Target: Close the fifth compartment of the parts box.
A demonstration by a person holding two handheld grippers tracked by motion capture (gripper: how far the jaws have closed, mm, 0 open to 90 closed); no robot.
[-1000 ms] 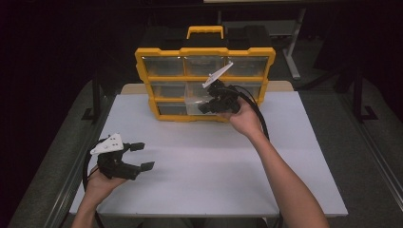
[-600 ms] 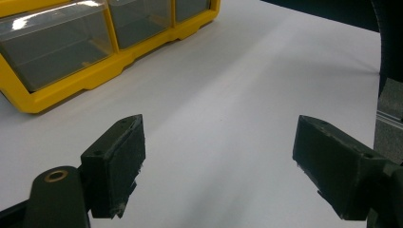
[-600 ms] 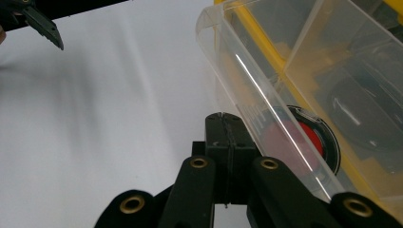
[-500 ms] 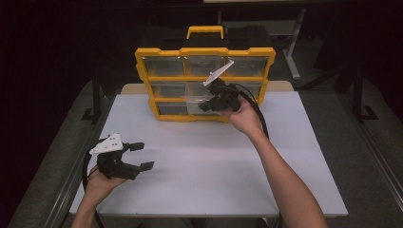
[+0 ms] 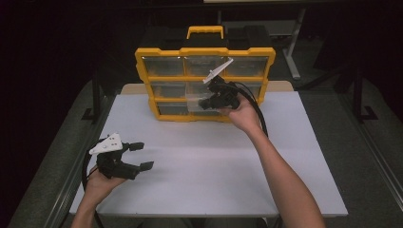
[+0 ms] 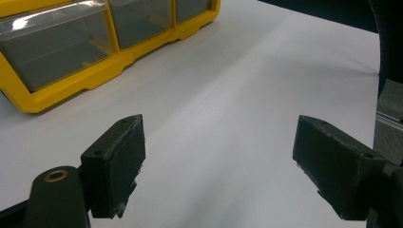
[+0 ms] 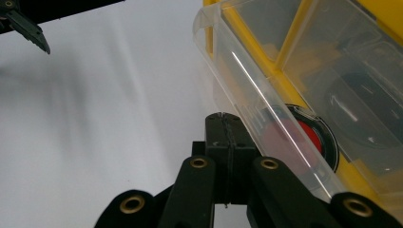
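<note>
Nothing has shifted since the earlier frames; both hands hold position. The right gripper (image 7: 223,124) has its jaws clenched together at the front lip of a clear drawer (image 7: 266,90), partly drawn from the yellow organizer (image 5: 204,85); any grip on the lip cannot be confirmed. Extraction appears begun, not finished. The left gripper (image 6: 218,166) rests released over the white table (image 5: 214,166).

In the right gripper view, a red-and-black round thing (image 7: 304,137) inside the clear drawer (image 7: 266,95) is blurring behind the plastic, too vague to identify. The right tongs (image 5: 205,102) are covering the drawer's front in the high view. The yellow organizer (image 6: 71,80) is running off the left gripper view's edge.
</note>
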